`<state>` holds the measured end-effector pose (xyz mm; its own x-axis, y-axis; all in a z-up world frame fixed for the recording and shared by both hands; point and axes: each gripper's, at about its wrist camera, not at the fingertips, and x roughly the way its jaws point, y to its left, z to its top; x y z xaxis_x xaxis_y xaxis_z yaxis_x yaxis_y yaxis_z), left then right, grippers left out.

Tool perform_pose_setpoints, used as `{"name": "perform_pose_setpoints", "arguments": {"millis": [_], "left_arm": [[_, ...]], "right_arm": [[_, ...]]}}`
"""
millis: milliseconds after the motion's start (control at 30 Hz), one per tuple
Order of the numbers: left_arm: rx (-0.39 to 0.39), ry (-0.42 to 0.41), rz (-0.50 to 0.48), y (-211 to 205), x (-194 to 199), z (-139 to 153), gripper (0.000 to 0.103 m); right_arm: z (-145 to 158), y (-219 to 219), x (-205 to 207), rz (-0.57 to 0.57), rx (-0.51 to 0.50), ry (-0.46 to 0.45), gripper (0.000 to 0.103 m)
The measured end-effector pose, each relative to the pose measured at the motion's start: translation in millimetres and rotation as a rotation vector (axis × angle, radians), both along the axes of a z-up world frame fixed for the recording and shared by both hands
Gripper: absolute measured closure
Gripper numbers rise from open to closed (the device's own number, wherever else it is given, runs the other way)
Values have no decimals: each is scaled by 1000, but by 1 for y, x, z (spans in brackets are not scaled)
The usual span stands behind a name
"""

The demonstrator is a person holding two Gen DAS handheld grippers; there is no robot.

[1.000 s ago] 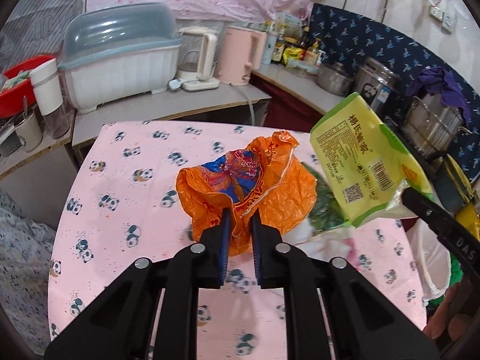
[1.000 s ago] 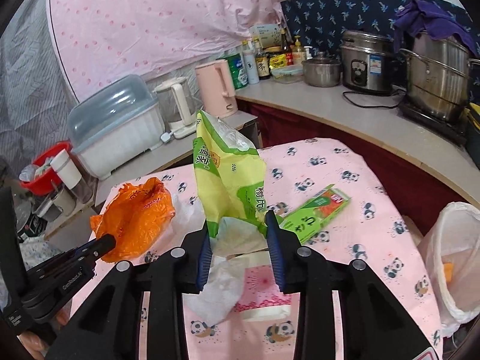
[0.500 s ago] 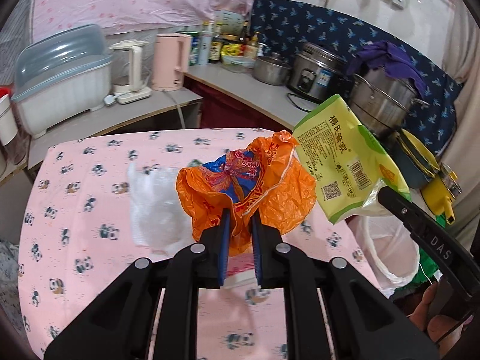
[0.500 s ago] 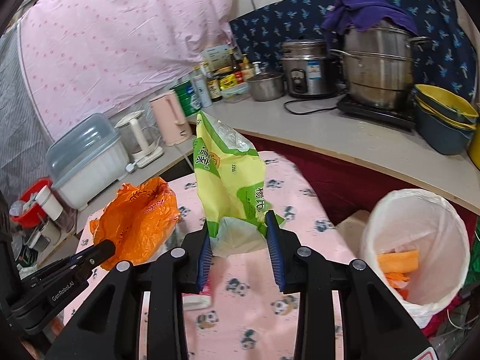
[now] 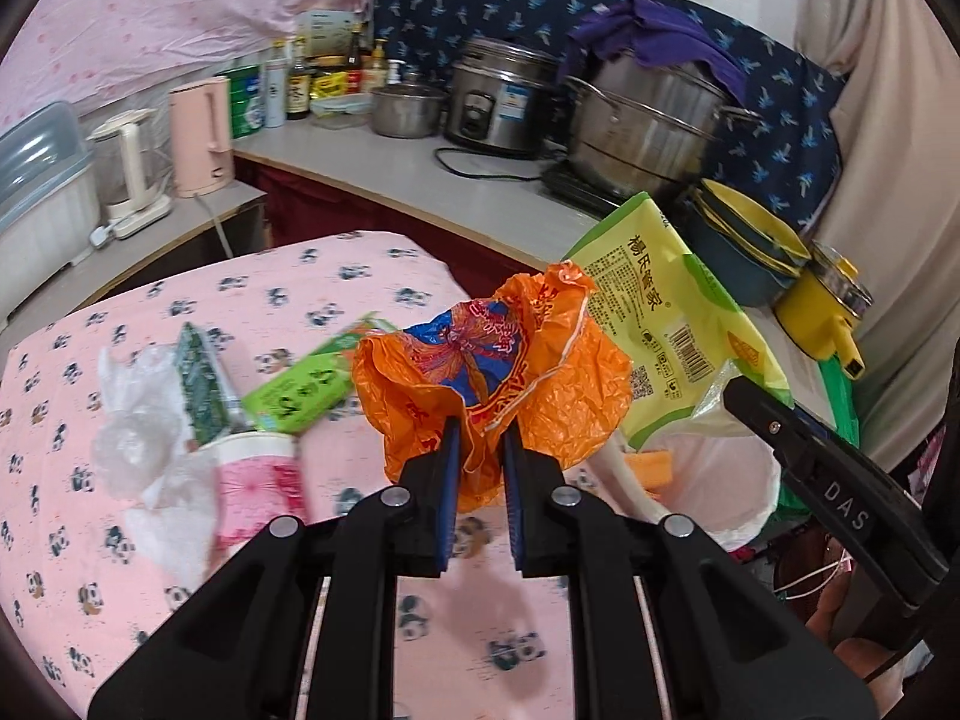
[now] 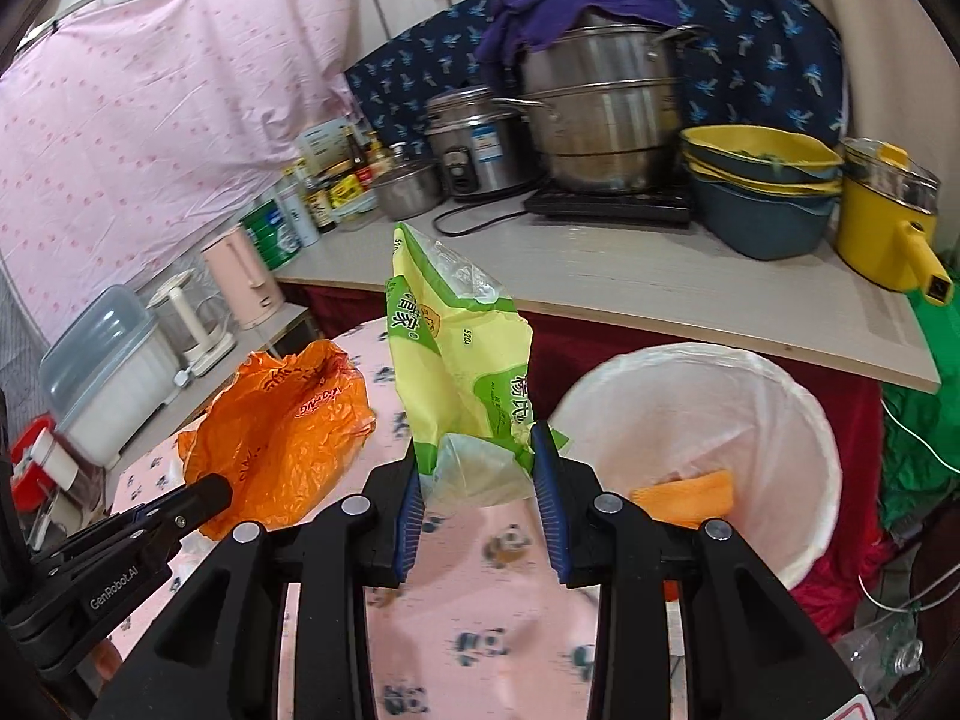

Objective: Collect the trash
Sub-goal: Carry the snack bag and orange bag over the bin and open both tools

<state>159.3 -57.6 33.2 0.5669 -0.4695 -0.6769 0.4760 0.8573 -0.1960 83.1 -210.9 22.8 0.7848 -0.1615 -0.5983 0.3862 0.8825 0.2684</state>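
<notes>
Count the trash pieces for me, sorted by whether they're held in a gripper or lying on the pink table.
Held in a gripper: 2 – orange plastic bag in the left gripper, yellow-green food packet in the right gripper.
On the table: 4 – green box, dark green wrapper, pink paper cup, clear plastic wrap.
Total: 6
</notes>
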Motion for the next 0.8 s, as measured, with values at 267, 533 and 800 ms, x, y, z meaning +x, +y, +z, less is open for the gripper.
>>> {"name": "perform_pose_setpoints", "arguments": {"millis": [267, 533, 800], "left_arm": [[23, 18, -97, -68, -14, -10, 90], [56, 47, -177, -120, -26, -27, 90], [80, 86, -215, -144, -29, -46, 89]], "right_arm": [[-17, -53, -30, -93, 11, 25, 71], [-36, -91, -53, -168, 38, 43, 71], [-49, -113, -66, -222, 55, 58, 71]]}}
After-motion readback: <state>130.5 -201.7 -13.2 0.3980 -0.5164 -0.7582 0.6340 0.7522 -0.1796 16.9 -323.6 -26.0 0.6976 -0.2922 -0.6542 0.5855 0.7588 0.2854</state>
